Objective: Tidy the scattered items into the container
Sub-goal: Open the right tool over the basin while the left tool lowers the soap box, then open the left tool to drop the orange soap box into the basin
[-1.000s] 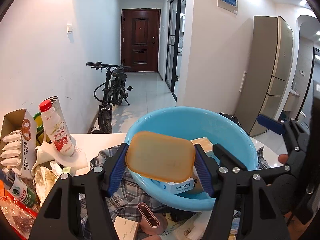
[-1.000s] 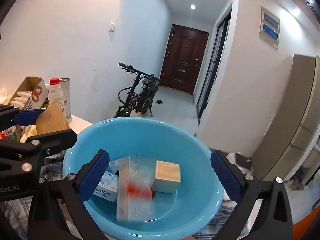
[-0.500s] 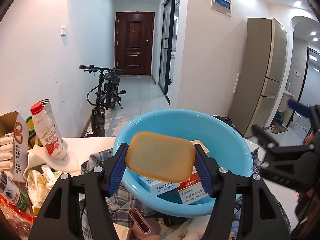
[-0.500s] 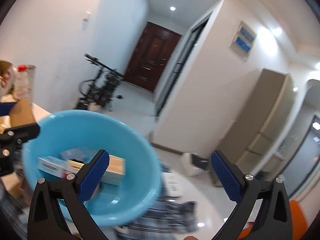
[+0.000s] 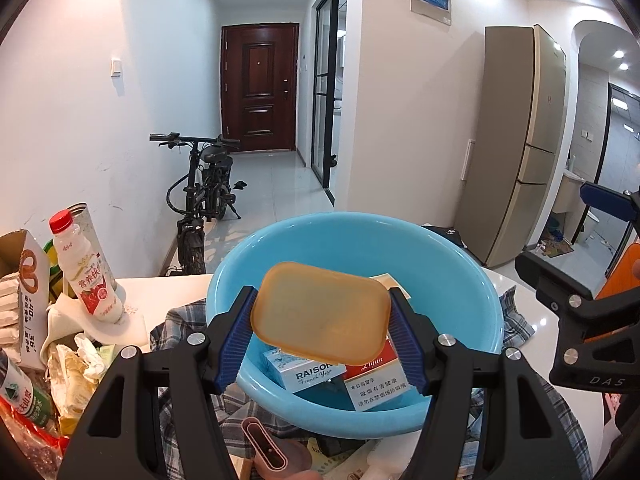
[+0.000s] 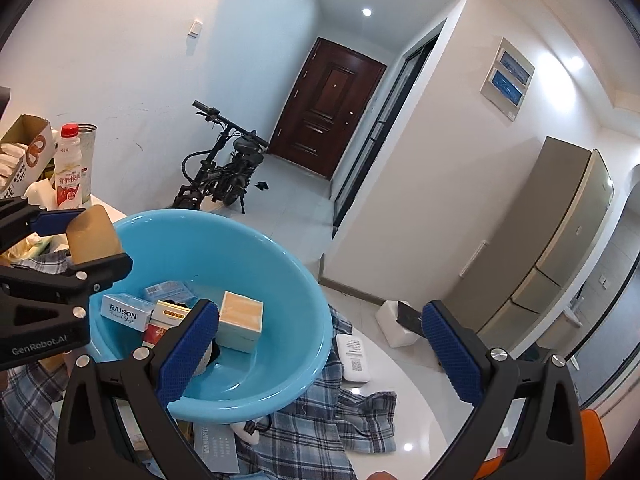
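A flat, rounded amber plastic lid (image 5: 322, 312) is clamped between the blue pads of the left gripper (image 5: 320, 334) and held just above the near rim of the round light-blue plastic basin (image 5: 460, 280). Small cartons are seen lying inside the basin, among them a white RAISON box (image 6: 127, 311). The right gripper (image 6: 316, 354) is spread wide, nothing gripped, over the basin's right edge and the checked cloth (image 6: 360, 412) on the white surface (image 6: 412, 400).
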